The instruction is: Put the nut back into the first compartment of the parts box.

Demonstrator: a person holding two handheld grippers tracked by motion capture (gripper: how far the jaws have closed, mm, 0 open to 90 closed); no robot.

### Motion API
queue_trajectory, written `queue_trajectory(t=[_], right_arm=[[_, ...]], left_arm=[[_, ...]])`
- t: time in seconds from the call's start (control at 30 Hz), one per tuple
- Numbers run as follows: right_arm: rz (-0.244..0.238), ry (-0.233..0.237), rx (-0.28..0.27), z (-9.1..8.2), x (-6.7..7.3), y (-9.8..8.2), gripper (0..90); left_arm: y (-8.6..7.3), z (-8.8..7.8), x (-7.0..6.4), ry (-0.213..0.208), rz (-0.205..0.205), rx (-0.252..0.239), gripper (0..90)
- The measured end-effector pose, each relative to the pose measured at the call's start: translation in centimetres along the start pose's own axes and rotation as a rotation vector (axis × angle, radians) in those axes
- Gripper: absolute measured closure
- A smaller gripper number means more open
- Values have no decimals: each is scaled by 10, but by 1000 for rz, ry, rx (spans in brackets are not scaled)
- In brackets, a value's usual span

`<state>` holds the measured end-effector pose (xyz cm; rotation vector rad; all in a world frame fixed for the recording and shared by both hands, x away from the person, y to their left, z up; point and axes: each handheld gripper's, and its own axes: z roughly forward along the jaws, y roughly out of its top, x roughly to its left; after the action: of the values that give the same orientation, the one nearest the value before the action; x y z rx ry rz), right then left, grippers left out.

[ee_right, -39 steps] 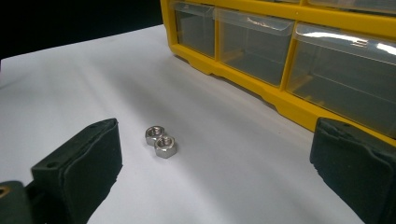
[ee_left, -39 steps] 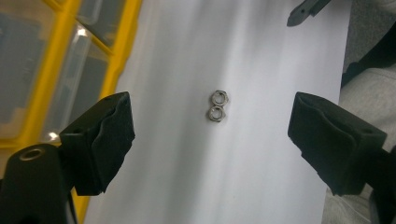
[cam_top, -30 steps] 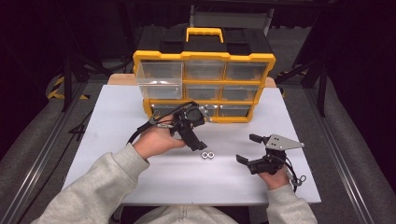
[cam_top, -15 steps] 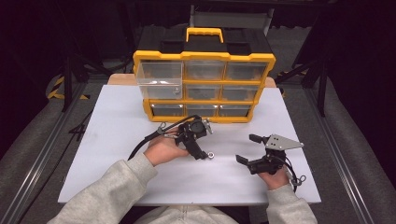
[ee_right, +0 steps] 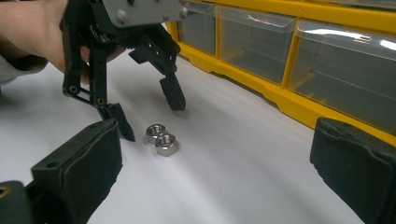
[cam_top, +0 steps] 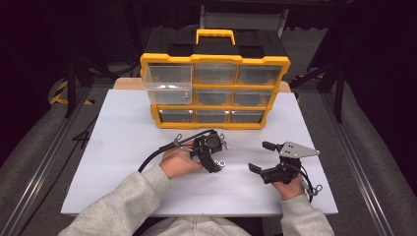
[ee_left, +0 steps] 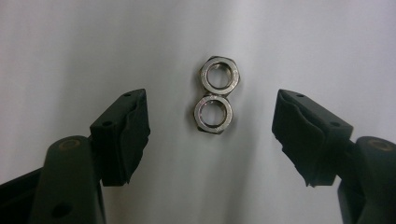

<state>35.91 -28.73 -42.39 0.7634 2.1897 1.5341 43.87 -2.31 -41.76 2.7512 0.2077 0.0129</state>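
on our white desk [cam_top: 123, 147] stands the yellow drawer organizer [cam_top: 215, 91], its top-left clear drawer [cam_top: 167, 84] pulled out. our right gripper [cam_top: 260, 157] rests near the desk's right edge, fingers wide and empty. our left gripper [cam_top: 216, 164] points down over two steel hex nuts [ee_left: 215, 95] lying flat and touching; its fingers [ee_left: 122, 135] have just been narrowing, straddling the nuts without contact.

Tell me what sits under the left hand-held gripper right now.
Two steel nuts lie touching on the white table, between the open jaws of the left hand-held gripper, which have just been closing. The pads touch neither. Whatever lies beneath the nuts is covered.
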Motion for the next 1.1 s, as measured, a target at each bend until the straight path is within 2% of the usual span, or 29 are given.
queue_trajectory(t=[0.07,0.23,0.37,0.43,0.57,0.9,1.07,1.1], right_arm=[[-1,-1,0,0,0,0,27],[0,-1,0,0,0,0,27],[1,-4,2,0,0,0,30],[4,-5,2,0,0,0,31],[4,-8,5,0,0,0,32],[3,-11,5,0,0,0,33],[4,-12,4,0,0,0,33],[4,-12,6,0,0,0,33]], left_arm=[[0,4,0,-7,-11,12,296],[0,9,-1,-2,-5,31,378],[-1,10,0,12,-2,33,471],[-1,9,1,20,-4,33,551],[-1,9,-2,15,11,27,665],[1,4,-7,7,31,58,694],[3,-12,-11,13,46,65,694],[4,-20,-13,13,46,67,694]])
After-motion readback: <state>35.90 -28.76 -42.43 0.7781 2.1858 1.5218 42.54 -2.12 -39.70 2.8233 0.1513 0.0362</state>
